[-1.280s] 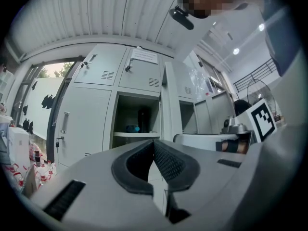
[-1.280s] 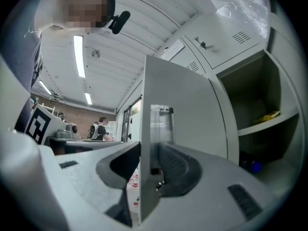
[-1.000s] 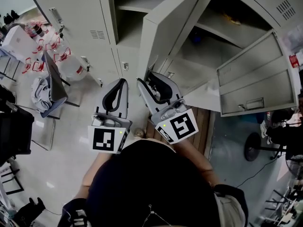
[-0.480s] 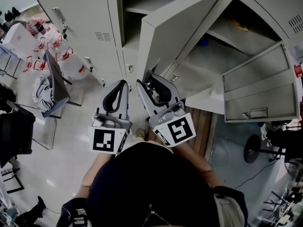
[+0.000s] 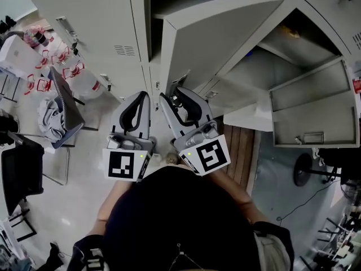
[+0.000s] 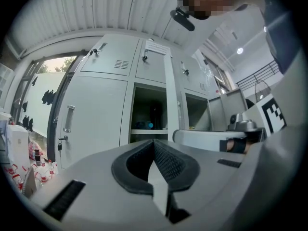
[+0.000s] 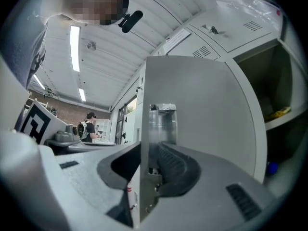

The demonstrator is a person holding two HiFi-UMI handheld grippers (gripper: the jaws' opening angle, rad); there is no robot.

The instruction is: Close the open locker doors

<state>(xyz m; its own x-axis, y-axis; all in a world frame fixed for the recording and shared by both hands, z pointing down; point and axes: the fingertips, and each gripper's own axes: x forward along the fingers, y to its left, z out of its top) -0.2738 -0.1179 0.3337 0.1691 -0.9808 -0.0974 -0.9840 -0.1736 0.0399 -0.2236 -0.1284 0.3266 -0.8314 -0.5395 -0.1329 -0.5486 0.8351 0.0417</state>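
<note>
The lockers point(image 5: 96, 21) fill the top of your head view, and two of their doors stand open. The middle door point(image 5: 225, 35) swings out from the top centre toward you, its free edge coming down just above your hands. The right door point(image 5: 313, 109) hangs open at the far right, well apart from both hands.

Your right tongs point(image 5: 172, 94) sit at the centre of the frame, astride the middle door's free edge. In the right gripper view that edge stands upright between the jaws, by the shiny latch plate point(image 7: 163, 121). The jaws are fairly wide and have just been closing, and I cannot see the pads pressing on the door.

Your left tongs point(image 5: 145, 96), just left of the right ones, are closed tip to tip on nothing and clear of the door.
</note>
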